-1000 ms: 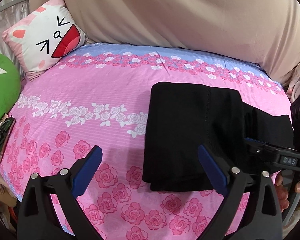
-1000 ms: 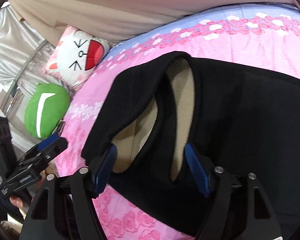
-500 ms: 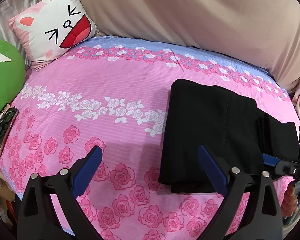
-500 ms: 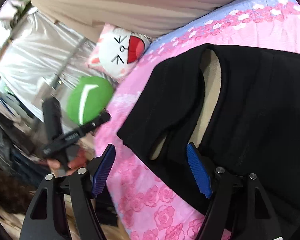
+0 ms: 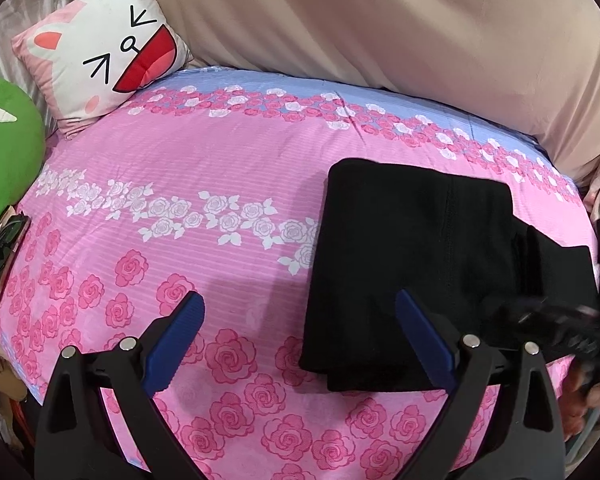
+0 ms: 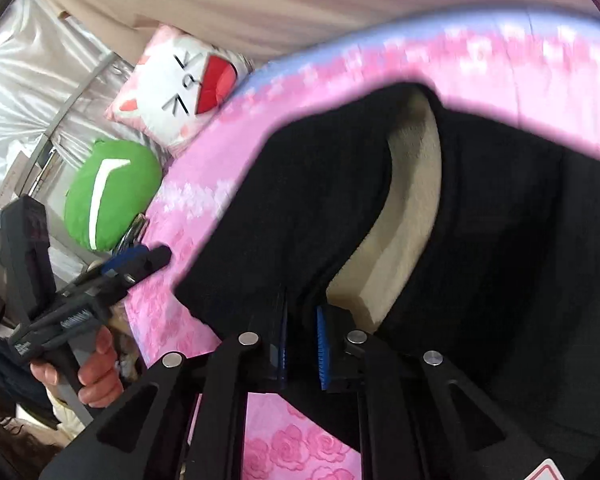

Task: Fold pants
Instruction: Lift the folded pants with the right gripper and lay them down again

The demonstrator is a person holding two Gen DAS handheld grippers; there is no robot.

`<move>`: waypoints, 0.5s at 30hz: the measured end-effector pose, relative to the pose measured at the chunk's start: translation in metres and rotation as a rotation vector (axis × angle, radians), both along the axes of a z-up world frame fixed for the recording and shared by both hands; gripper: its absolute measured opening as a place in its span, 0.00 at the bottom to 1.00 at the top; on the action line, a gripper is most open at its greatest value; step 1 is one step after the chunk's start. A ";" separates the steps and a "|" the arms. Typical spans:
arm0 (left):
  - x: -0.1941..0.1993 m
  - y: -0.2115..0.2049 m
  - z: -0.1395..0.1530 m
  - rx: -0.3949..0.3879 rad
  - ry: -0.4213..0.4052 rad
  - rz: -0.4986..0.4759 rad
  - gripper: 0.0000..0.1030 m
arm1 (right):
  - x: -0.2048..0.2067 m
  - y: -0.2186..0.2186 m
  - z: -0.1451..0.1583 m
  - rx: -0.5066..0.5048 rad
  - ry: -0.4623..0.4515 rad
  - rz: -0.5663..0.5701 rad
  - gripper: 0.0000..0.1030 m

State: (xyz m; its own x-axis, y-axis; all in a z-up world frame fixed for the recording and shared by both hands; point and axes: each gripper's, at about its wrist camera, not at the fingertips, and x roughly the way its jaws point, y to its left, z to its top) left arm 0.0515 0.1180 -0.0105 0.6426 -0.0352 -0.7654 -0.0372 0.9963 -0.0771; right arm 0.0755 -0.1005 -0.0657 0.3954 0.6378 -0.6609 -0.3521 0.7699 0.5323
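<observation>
**Right gripper closing on a fold of the black pants**

The right gripper (image 6: 302, 334) has its blue pads drawn nearly together, and its jaws are closing with a ridge of black cloth pinched between them. That cloth belongs to the pants (image 6: 480, 248), whose pale beige lining shows in an opening just beyond the fingers. The left gripper (image 5: 300, 344) hangs released, jaws spread wide and nothing between them, over the rose-patterned pink bedsheet (image 5: 204, 168). Its right-hand finger overlaps the near edge of the pants (image 5: 416, 264), which lie folded in a dark rectangle on the right half of the bed. A hand (image 6: 88, 364) grips the left tool's handle at the bed's edge. At the far corner a white cat-face cushion (image 5: 112, 52) leans against a beige drape (image 5: 380, 32), with a green plush cushion (image 5: 4, 152) beside it. A flat dark case (image 5: 0, 260) lies at the bed's left edge, well apart from the pants.
</observation>
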 end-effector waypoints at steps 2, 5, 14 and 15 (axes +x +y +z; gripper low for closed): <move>0.000 -0.002 0.006 -0.002 -0.009 -0.005 0.91 | -0.004 -0.017 0.035 0.024 -0.074 -0.033 0.10; -0.002 -0.012 0.019 -0.013 -0.039 -0.024 0.92 | -0.016 -0.057 0.085 0.016 -0.182 -0.089 0.10; -0.002 -0.079 0.021 -0.039 -0.018 -0.172 0.92 | -0.086 -0.224 0.083 -0.138 -0.166 -0.398 0.11; -0.001 -0.088 0.019 -0.035 -0.010 -0.186 0.92 | -0.092 -0.238 0.070 -0.139 -0.136 -0.425 0.11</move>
State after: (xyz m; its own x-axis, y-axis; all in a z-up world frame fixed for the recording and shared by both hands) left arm 0.0506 0.0305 0.0082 0.6300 -0.1807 -0.7553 0.1480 0.9827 -0.1116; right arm -0.0162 -0.3390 0.0038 0.6911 0.3098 -0.6530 -0.0496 0.9217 0.3848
